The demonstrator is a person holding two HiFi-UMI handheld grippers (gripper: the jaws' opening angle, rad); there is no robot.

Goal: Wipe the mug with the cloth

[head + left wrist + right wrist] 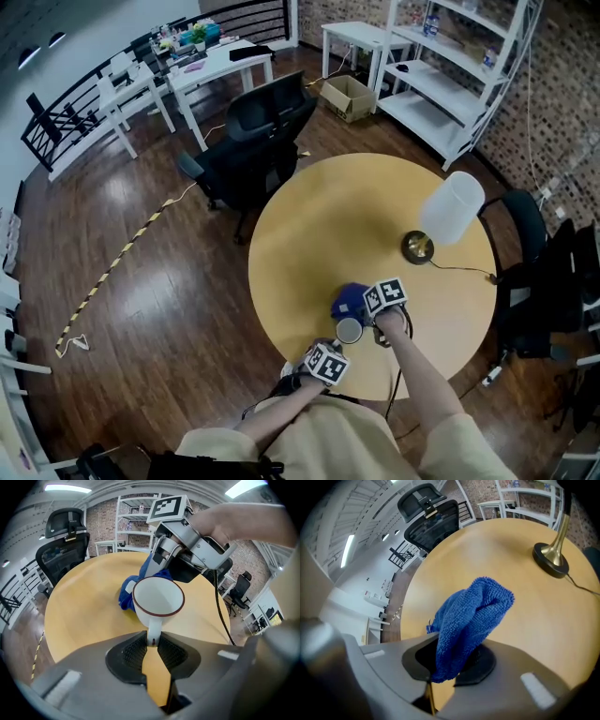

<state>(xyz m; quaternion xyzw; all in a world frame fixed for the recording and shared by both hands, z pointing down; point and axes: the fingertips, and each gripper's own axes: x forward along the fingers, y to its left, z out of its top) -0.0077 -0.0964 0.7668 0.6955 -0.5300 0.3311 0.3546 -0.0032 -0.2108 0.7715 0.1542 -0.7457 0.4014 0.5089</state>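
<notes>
A white enamel mug (158, 601) with a dark red rim is held by its handle in my left gripper (153, 641), whose jaws are shut on the handle. From the head view the mug (349, 330) hangs over the near part of the round table. My right gripper (452, 660) is shut on a blue cloth (468, 620), which bunches up out of its jaws. In the left gripper view the cloth (136, 585) lies against the far side of the mug, with the right gripper (161, 564) just behind it. Cloth (352, 300) and mug touch in the head view.
A round wooden table (319, 234) carries a lamp with a brass base (418, 247) and white shade (452, 207) at its far right; its cord runs off the right edge. Black office chairs (253, 141) stand beyond the table. White shelves (450, 75) are at the back.
</notes>
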